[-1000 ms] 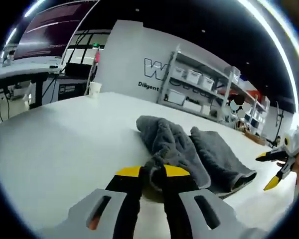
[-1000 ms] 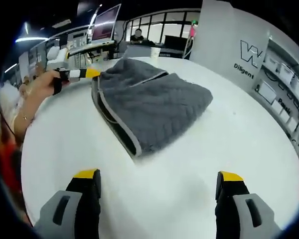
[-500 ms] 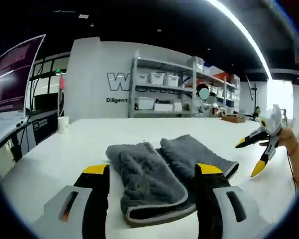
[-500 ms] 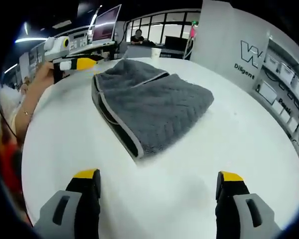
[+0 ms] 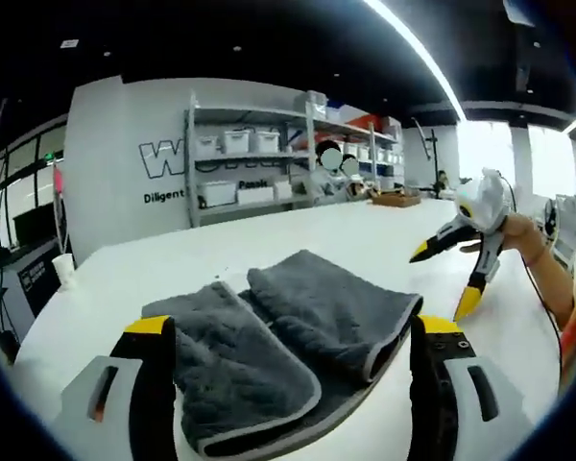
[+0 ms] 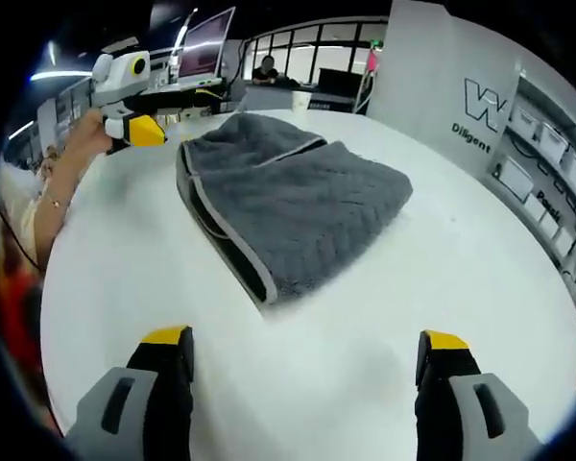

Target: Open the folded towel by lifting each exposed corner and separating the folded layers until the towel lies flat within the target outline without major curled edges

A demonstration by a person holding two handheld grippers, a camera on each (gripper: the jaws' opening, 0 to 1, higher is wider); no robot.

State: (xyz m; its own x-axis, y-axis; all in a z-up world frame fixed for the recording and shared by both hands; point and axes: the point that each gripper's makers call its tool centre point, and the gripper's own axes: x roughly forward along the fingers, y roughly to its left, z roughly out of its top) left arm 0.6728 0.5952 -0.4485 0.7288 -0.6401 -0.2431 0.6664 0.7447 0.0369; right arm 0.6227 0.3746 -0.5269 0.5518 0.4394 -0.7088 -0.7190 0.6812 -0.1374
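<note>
The thick folded grey quilted towel (image 6: 288, 202) lay untouched at twelve o'clock between grips on the round white table (image 6: 442, 288); both the left gripper (image 5: 293, 331) and the right gripper (image 6: 305, 338) were held spread and empty, so an exposed corner likely needed pinching next.

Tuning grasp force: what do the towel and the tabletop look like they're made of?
Towel: soft grey fabric, likely microfibre or terry, going by the quilted zigzag nap and lighter stitched edge binding. Tabletop: smooth white hard surface, probably laminate, matte with faint sheen; exact material unclear.

The left yellow-tipped black gripper (image 5: 293, 331) is holding its fingers (image 5: 152, 331) wide apart. The right yellow-tipped black gripper (image 6: 307, 344) is gaping wide too, and in the left gripper view it is hanging at three o'clock, gripped by the person's hand (image 5: 518, 232).
</note>
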